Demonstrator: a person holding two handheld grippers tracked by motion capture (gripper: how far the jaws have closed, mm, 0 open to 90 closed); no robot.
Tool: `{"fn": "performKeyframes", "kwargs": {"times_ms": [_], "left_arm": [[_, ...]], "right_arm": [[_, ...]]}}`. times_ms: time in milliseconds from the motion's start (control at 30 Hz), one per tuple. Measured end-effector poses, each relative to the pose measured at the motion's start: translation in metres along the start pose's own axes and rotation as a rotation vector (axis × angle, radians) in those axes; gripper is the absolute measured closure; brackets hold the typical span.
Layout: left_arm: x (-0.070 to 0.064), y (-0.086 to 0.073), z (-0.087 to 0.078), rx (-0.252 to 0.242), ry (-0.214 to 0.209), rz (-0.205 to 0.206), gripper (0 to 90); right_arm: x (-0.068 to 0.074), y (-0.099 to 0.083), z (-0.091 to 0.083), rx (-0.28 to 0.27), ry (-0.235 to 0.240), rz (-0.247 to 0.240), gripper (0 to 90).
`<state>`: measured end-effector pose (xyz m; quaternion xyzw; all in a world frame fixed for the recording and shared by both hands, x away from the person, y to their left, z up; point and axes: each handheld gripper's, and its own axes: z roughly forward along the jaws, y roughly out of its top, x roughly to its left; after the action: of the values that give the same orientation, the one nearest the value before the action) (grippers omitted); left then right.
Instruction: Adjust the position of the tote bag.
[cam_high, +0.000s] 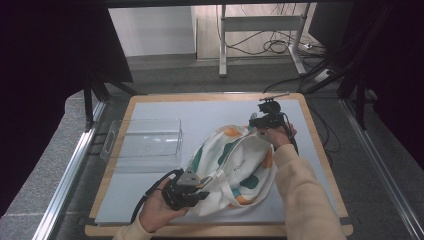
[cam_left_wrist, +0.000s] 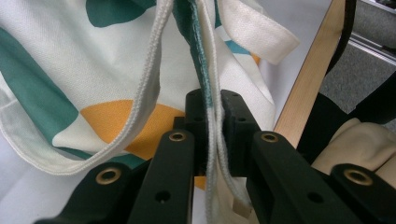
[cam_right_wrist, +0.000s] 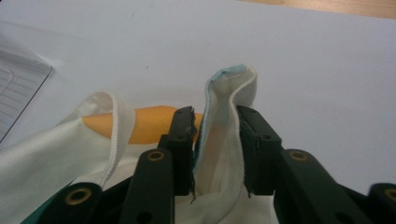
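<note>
Tote bag (cam_high: 235, 167): on table mat, stretched between 2 grippers; left gripper (cam_high: 200, 186) and right gripper (cam_high: 256, 126) each clamp its rim.

Clear plastic bin (cam_high: 145, 141) on white mat (cam_high: 200, 112), left side; wooden table edge (cam_high: 320, 145); cables (cam_high: 272, 45) on floor beyond.

In the left gripper view the tote bag (cam_left_wrist: 116, 70) runs off the top and left edges, and its hem vanishes between the left tongs (cam_left_wrist: 214, 126); in the right gripper view a folded bag edge hides what lies between the right tongs (cam_right_wrist: 215, 140); in the high view the person's sleeve (cam_high: 305, 200) covers the desk's (cam_high: 150, 205) near right corner.
</note>
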<state>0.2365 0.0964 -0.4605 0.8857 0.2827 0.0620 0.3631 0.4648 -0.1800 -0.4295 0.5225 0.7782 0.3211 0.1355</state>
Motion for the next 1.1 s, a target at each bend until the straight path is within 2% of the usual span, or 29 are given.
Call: {"fn": "performKeyframes", "kwargs": {"times_ms": [167,367,567,600,667,800,1100], "left_arm": [[0.0,0.0,0.0,0.0,0.001,0.0,83.2],[0.001,-0.001,0.0,-0.006,0.0,-0.005,83.3],[0.001,0.0,-0.001,-0.001,-0.002,-0.006,83.8],[0.003,0.0,-0.002,0.006,0.003,0.008,83.9],[0.003,0.0,-0.003,0.01,0.004,0.012,83.9],[0.005,-0.001,-0.004,-0.003,0.009,-0.002,84.1],[0.012,0.0,-0.014,-0.007,0.06,0.014,84.5]], "right_arm": [[0.001,-0.001,0.002,0.017,0.004,-0.025,79.0],[0.003,-0.001,0.001,0.015,0.0,-0.046,82.4],[0.003,-0.001,-0.004,0.005,-0.003,-0.056,83.0],[0.003,-0.002,-0.007,0.002,-0.005,-0.061,83.3],[0.002,-0.003,-0.01,-0.002,-0.007,-0.066,83.5],[0.0,-0.006,-0.016,-0.01,-0.006,-0.067,83.7],[-0.008,-0.016,-0.033,-0.046,0.013,-0.053,84.2]]}}
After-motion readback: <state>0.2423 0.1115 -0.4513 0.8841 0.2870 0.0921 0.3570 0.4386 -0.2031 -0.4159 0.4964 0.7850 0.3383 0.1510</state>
